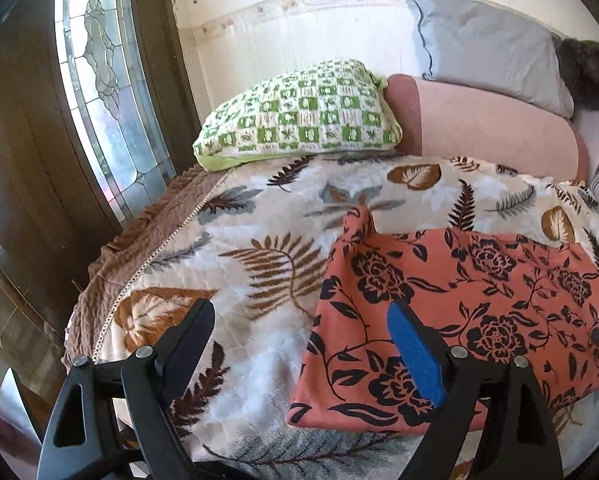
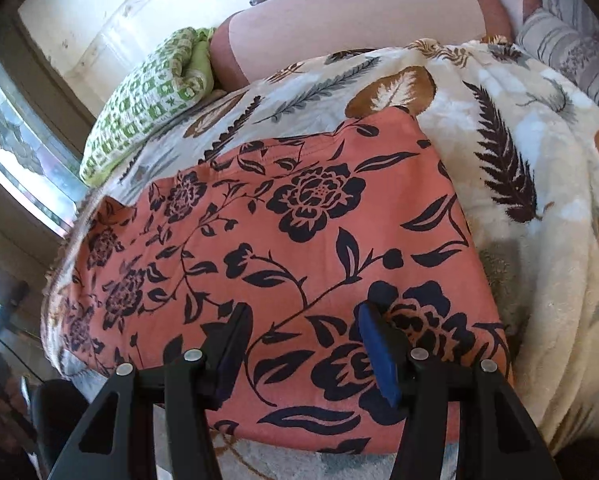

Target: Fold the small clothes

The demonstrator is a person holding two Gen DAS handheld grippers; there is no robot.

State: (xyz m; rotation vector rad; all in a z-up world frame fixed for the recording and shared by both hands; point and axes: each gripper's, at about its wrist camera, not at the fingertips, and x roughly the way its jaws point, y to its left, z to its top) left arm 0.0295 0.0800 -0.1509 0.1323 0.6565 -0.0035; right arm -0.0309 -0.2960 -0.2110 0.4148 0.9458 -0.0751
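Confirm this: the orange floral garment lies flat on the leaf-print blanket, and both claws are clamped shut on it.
Not quite. The orange floral garment does lie flat on the leaf-print blanket, but both claws are open: the left claw in the left wrist view, the right claw in the right wrist view.

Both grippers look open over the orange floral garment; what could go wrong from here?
1. The left gripper straddles the orange floral garment edge and may pinch the fluffy leaf-print blanket too.
2. The right gripper sits mid-cloth and may grab several layers, undoing the fold.
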